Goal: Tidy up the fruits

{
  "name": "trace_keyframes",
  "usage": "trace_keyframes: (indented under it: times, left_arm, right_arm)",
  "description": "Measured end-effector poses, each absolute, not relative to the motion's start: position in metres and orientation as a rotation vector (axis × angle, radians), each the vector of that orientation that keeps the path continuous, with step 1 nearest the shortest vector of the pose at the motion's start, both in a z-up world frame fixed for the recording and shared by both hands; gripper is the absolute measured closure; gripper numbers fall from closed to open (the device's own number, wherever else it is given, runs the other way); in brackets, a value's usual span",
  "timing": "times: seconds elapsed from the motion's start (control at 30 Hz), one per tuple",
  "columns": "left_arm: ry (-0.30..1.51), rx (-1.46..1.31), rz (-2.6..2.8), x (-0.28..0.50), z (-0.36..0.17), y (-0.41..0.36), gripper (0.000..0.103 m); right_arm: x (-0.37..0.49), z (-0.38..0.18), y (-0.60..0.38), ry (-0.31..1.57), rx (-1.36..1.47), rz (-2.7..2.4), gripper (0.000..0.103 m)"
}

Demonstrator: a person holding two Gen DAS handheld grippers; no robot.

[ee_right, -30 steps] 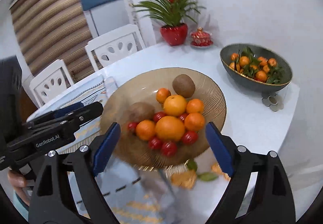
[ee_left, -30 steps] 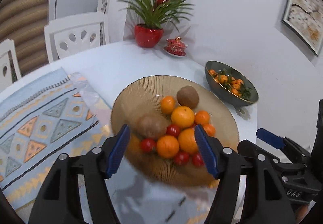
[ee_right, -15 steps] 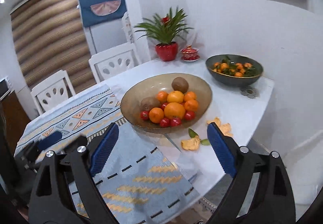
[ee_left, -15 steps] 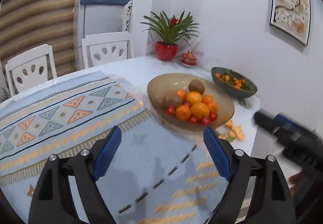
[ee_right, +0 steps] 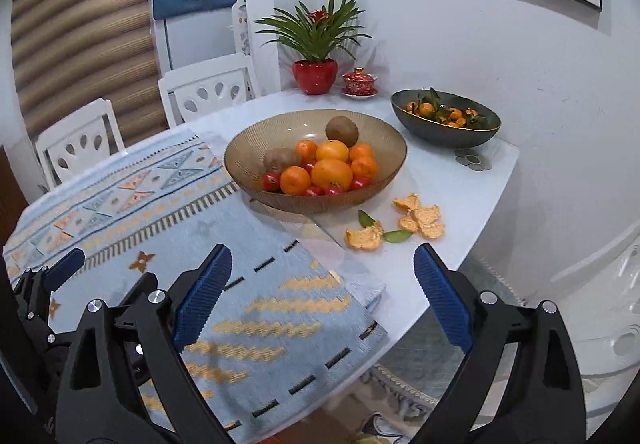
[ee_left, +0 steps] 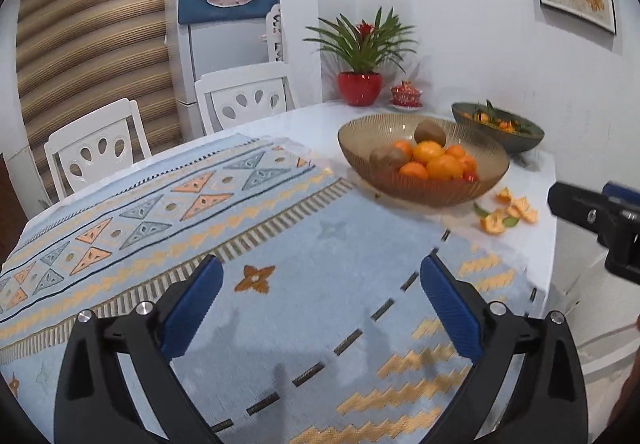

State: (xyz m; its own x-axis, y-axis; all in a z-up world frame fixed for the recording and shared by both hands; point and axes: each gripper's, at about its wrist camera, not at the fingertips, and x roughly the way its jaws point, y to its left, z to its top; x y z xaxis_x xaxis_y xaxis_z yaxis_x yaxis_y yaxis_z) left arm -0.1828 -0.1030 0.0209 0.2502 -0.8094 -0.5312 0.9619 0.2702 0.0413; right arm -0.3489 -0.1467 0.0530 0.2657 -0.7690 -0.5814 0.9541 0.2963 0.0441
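- Left wrist view: the left gripper (ee_left: 320, 298) hangs low over the table (ee_left: 532, 244) with nothing between its ribbed blue pads (ee_left: 192, 308); its jaws are spread wide.
- Beneath it lies a woven pale-blue cloth (ee_left: 280, 228) with orange zigzags, triangles and dark dashes.
- Further off stands a ribbed amber glass bowl (ee_left: 424, 186), round and shallow, on the bare white table past the cloth's edge. In it are oranges (ee_left: 444, 166) piled beside two fuzzy brown kiwis (ee_left: 430, 133).
- Curled bits of orange peel (ee_left: 508, 212) lie just beside the bowl, on the near right.
- Behind the amber bowl is a dark oval bowl (ee_left: 500, 130) with small leafy tangerines.
- The right gripper (ee_left: 596, 220) shows at the right edge as a black frame, held off the table's edge.
- Right wrist view: the right gripper (ee_right: 322, 296) is held over the corner of the cloth (ee_right: 256, 284), jaws wide and empty.
- The amber bowl (ee_right: 240, 160) is ahead, holding oranges (ee_right: 331, 173), kiwis (ee_right: 342, 131) and small glossy red tomatoes (ee_right: 272, 182).
- Peel (ee_right: 420, 220) and green leaves lie between the bowl and the jaws.
- The left gripper (ee_right: 52, 284) shows at the lower left, low over the cloth.
- A plant in a shiny red pot (ee_right: 314, 76) stands at the wall.
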Motion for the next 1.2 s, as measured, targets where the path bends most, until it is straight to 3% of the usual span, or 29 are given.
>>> trace_keyframes:
  times: [0.63,1.2]
  left_arm:
    - [0.571,0.414,-1.261,-0.172,-0.008,-0.117,0.005]
    - [0.542,0.402,-1.223,-0.173,-0.007,-0.113,0.005]
  right_arm:
    - [-0.345,0.018,-0.165,0.570,0.493,-1.212,0.004]
    - [-0.340,0.004,-0.169,0.600,0.510,-1.211,0.003]
